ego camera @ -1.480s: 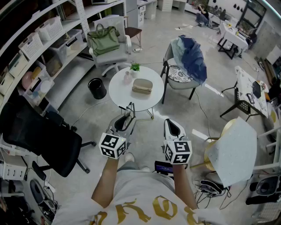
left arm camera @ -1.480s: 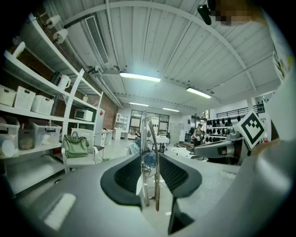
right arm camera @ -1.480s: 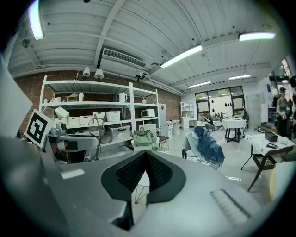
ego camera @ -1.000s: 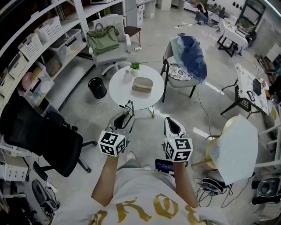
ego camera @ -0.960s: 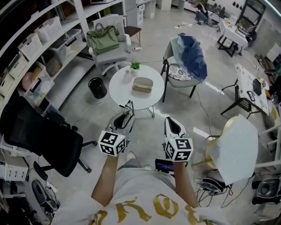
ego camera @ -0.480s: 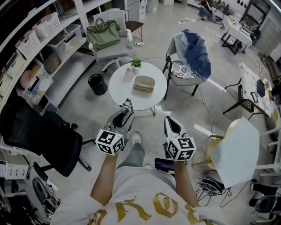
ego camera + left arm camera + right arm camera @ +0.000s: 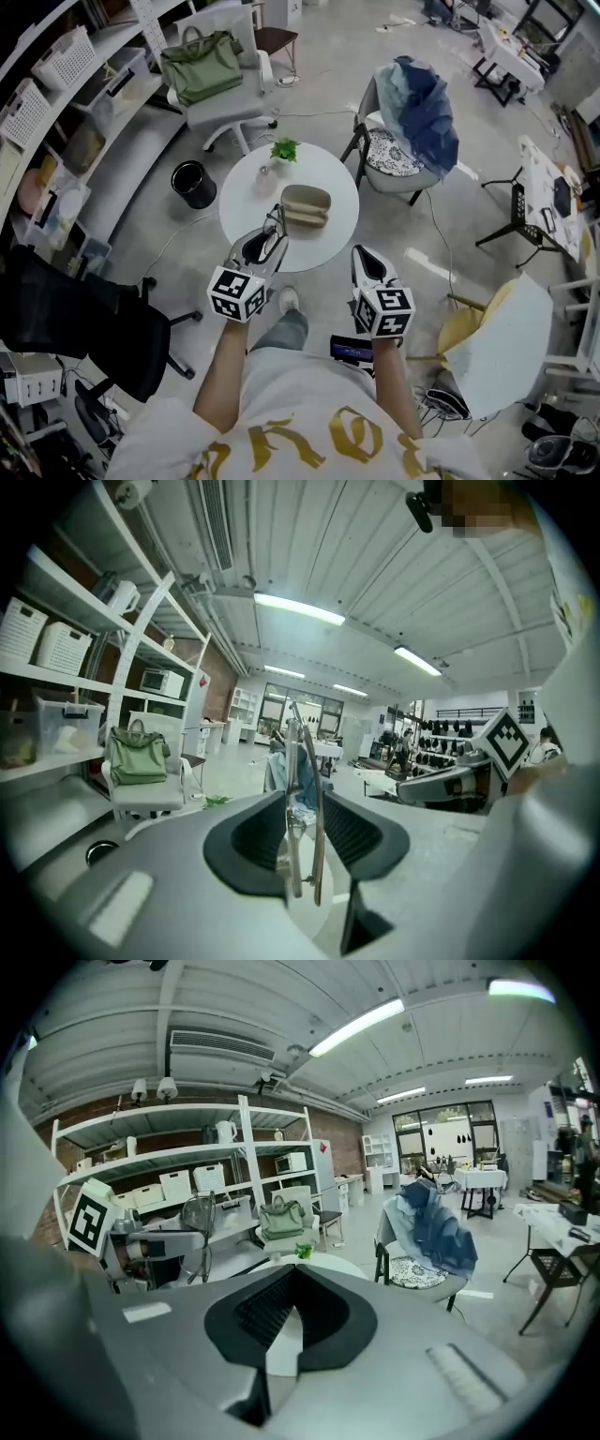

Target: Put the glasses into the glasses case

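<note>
Currently 1 glasses (image 7: 319, 827) in left hand-held gripper (image 7: 267, 236); 1 case (image 7: 306, 205) on table (image 7: 244, 199).

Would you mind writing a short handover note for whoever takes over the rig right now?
Left gripper: shut on the glasses, near the table's front edge.
Right gripper: shut, empty.
Glasses case: on the round white table, apparently closed.
Done: glasses are in the grip.
Left: open the case and put the glasses in.
</note>
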Demonstrator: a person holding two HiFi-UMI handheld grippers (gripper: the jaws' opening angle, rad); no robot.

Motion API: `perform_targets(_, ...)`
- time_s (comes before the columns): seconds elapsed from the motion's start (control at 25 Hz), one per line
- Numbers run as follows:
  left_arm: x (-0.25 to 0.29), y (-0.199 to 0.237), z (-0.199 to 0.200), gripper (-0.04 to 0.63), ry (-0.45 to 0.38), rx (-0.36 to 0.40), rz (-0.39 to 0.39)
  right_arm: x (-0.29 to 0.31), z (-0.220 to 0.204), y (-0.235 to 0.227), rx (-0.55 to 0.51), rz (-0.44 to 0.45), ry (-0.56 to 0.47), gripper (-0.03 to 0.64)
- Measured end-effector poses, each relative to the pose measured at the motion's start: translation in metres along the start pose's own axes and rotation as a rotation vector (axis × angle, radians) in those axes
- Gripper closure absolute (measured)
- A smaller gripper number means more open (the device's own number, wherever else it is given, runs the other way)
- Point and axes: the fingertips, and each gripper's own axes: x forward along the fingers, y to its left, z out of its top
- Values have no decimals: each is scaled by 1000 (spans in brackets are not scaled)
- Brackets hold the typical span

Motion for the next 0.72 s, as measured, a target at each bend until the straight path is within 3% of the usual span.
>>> perform_targets(0.36,95,77,11,463,75,47,-97,90,36,-36,30,-89,33,592)
perform_targets(0.72,129,93,-2,463,126,56,-167,108,41,-53,55,-138,33,592)
